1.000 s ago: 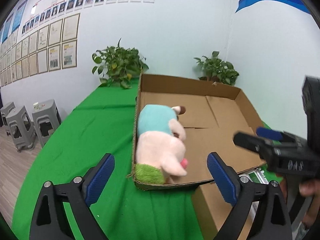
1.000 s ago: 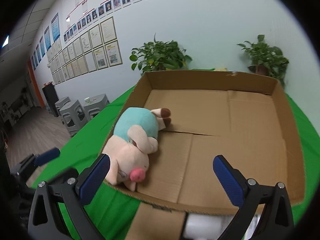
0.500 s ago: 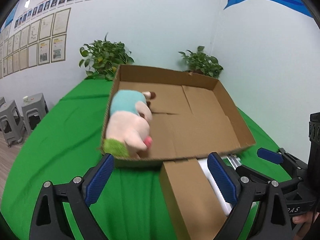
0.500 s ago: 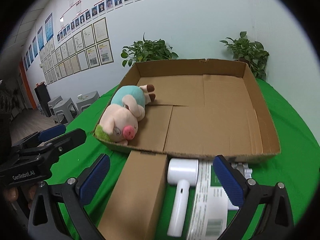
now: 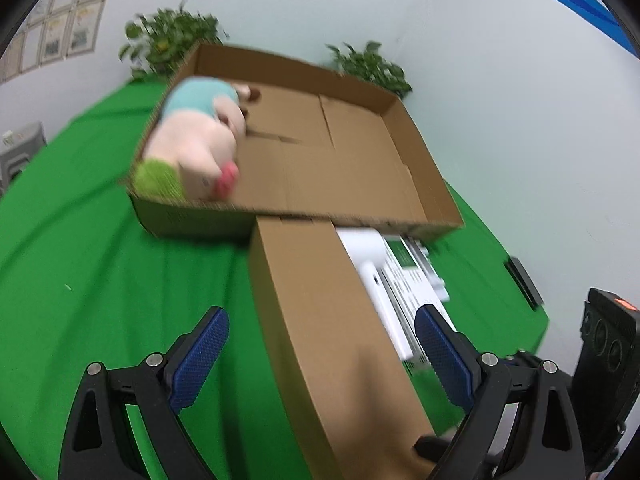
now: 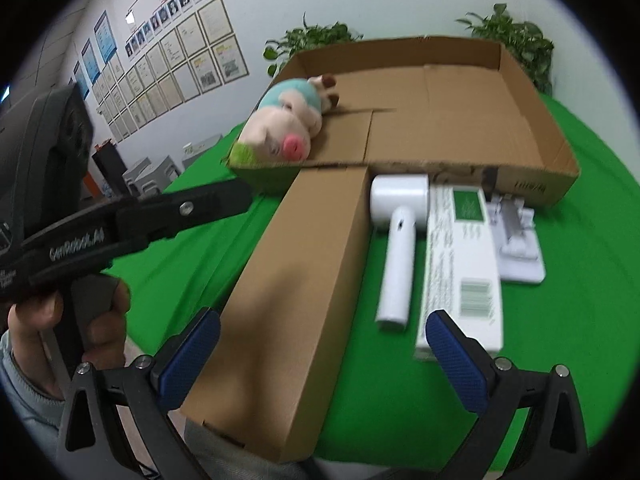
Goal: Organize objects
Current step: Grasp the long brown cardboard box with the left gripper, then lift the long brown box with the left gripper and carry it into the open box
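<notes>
1. Both tongs had pulled back toward the near edge of the green desk (image 6: 580, 200), so more objects showed than a second before.
2. Left tongs (image 5: 320, 356) were released and held nothing, spread over the long brown box (image 5: 320, 312).
3. Right tongs (image 6: 320, 352) were also released and empty.
4. The plush pig (image 6: 286, 128) lay in the far left corner of the open cardboard tray (image 6: 532, 128).
5. Right of the long box lay a white handled device (image 6: 396, 240), then a white and green carton (image 6: 460, 264).
</notes>
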